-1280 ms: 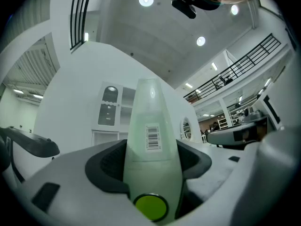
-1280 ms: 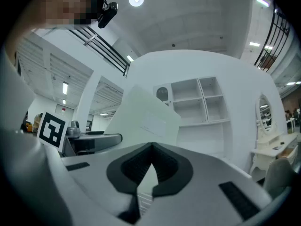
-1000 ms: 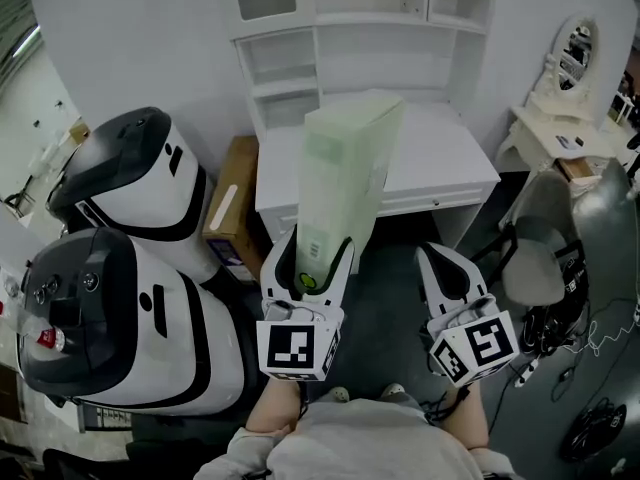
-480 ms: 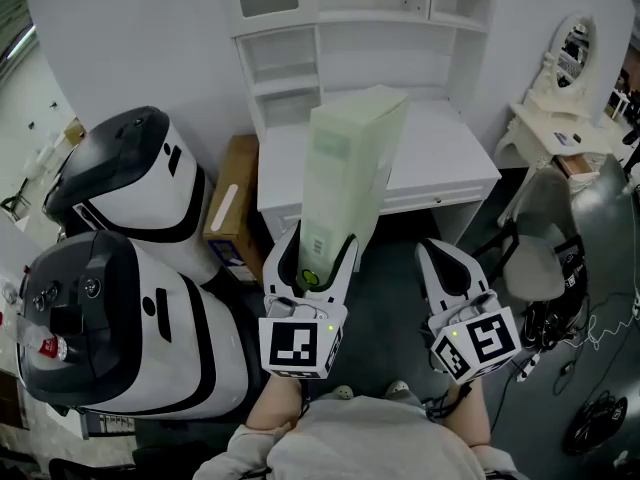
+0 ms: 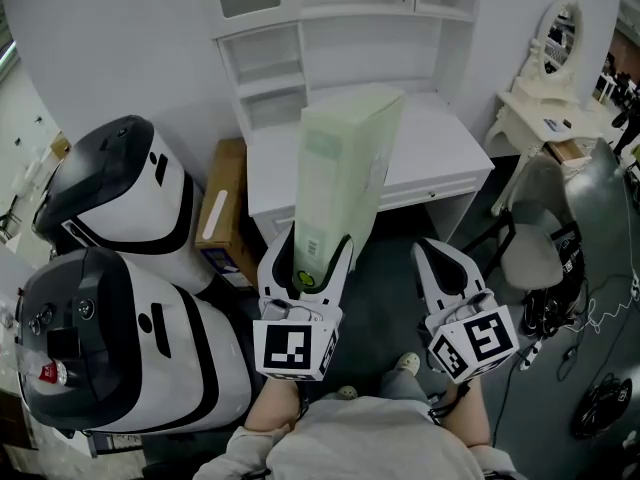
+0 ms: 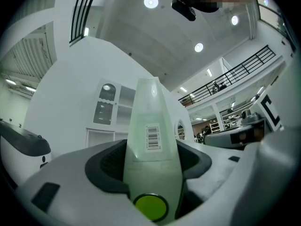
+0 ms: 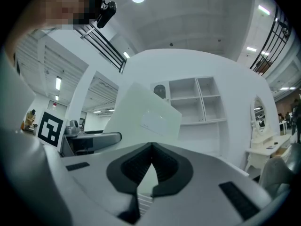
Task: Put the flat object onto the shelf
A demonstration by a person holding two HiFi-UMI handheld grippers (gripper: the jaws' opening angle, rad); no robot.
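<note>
Flat object (image 5: 340, 173): handling, grip? (A)
B: Judged light, stiff, smooth-sided; top-heavy when gripped low. Left gripper (image 5: 305, 248) jaws stand wide, clamped on its lower spine. It sits upright over the desk's (image 5: 440, 158) front edge, short of the shelf (image 5: 300, 58). Right gripper (image 5: 447, 268) closed, empty.
A: Views?
B: Only the left gripper view shows the barcode (image 6: 153, 137); only the head view shows the desk.

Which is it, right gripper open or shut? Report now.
Shut: the right gripper shows its jaws touching at the tips in its own view, nothing between them.
</note>
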